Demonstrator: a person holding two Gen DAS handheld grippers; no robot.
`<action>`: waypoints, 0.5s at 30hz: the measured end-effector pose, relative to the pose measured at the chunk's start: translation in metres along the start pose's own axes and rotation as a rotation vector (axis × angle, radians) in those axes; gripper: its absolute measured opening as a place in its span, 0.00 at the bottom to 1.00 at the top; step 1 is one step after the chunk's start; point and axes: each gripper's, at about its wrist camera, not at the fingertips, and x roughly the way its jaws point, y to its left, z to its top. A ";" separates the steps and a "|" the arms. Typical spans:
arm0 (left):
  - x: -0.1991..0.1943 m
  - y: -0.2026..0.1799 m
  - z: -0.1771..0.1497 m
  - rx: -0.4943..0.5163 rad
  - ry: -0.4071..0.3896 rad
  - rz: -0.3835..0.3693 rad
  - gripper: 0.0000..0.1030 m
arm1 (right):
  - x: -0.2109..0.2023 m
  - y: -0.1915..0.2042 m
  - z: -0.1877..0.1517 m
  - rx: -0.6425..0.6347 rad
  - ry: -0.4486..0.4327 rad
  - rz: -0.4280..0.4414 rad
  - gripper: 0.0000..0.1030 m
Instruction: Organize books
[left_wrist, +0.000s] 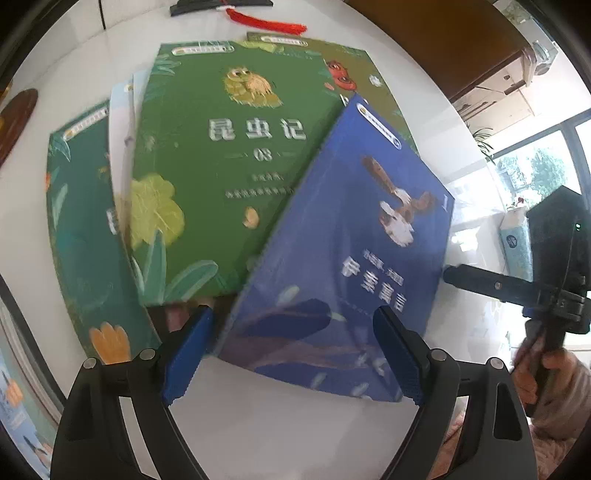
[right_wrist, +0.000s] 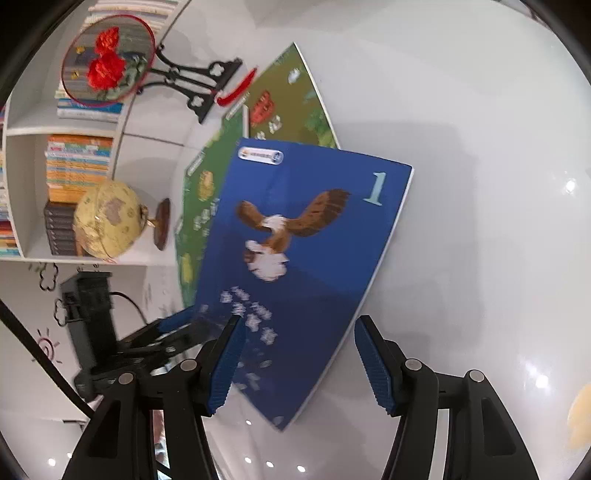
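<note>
— Right, fanned loosely across the glossy white tabletop (left_wrist: 258, 435): flat blue paperback with an eagle and a "1" on its cover (left_wrist: 332, 266) uppermost, overlapping the flat green paperback with a yellow insect (left_wrist: 221, 177); further covers peeking out at nine and one o'clock of that green one.

— And the tools?

— Left gripper (left_wrist: 291, 354) spread wide, nothing between the blue pads, hovering over the blue cover's near edge. Right gripper (right_wrist: 299, 362) about half spread, likewise empty, straddling the same cover's lower corner in its own view. Contact with the cover impossible to confirm from either view.

— Best way to handle the step, then?

— Probably squaring the fan into one pile. Better to start with the blue one on top: slide it toward twelve o'clock over the green, pressing lightly. Glossy covers, likely slippery, so push low against an edge rather than pinch. Keep clear of the red tassel (left_wrist: 266, 22) and black carved stand (right_wrist: 199, 81) beyond the pile at twelve o'clock.
</note>
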 end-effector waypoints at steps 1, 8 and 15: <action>0.001 -0.004 -0.002 0.006 0.008 0.016 0.83 | 0.005 -0.001 0.001 -0.015 0.011 0.003 0.58; 0.018 -0.028 -0.022 0.035 0.083 0.011 0.83 | 0.010 0.005 0.019 -0.087 0.002 0.048 0.69; 0.028 -0.036 -0.035 -0.018 0.090 -0.072 0.83 | 0.018 0.012 0.046 -0.167 0.035 0.074 0.70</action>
